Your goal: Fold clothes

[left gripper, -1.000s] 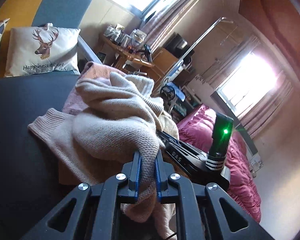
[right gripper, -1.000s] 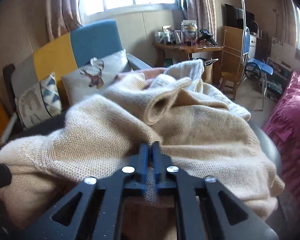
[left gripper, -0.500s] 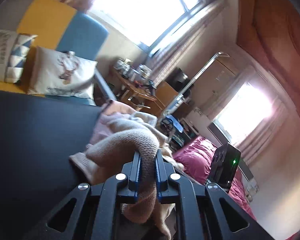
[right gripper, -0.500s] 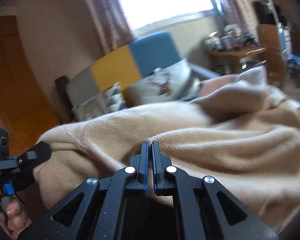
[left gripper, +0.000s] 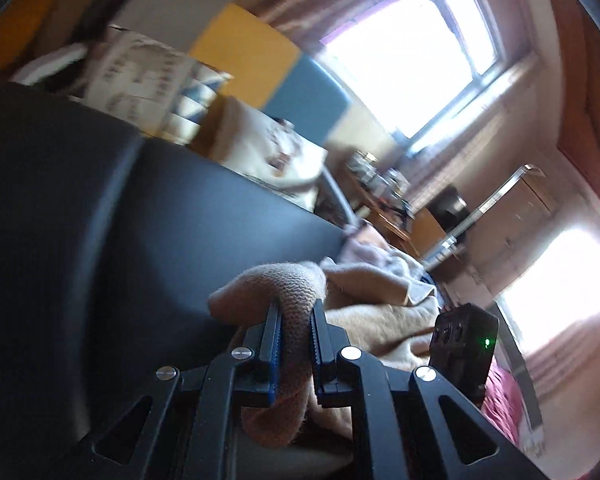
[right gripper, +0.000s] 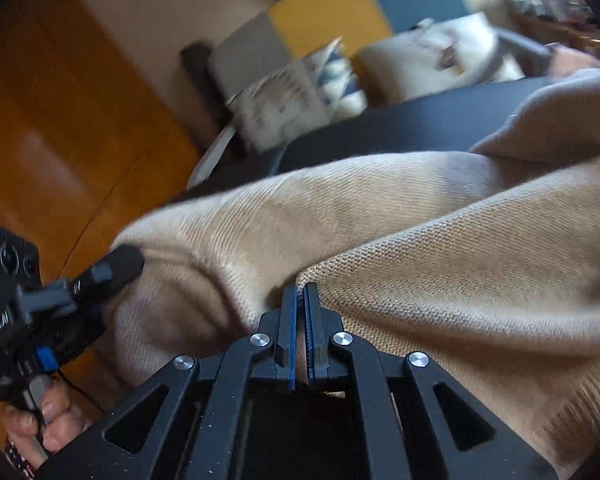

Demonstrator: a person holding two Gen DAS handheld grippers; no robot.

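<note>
A beige knitted sweater (right gripper: 420, 240) is stretched over a black padded surface (left gripper: 100, 208). My left gripper (left gripper: 295, 308) is shut on a thick rolled edge of the sweater (left gripper: 288, 284); the knit bulges up between its blue pads. My right gripper (right gripper: 300, 292) is shut on a thin fold of the same sweater. In the right wrist view the left gripper (right gripper: 112, 268) shows at the lower left, pinching the sweater's end, with a person's hand (right gripper: 40, 420) on its handle. More clothes (left gripper: 380, 252) lie bunched at the far end of the surface.
A sofa with a grey, yellow and blue back (right gripper: 340, 12) and several cushions (right gripper: 292, 100) stands behind the black surface. An orange wooden door (right gripper: 60, 120) is at the left. A cluttered side table (left gripper: 380, 184), bright windows (left gripper: 412, 52) and a pink bedspread (left gripper: 500, 404) lie to the right.
Both grippers have swept sideways along the black surface, dragging the sweater with them away from the clothes pile. The sweater is now pulled out long between them. Both grips have held.
</note>
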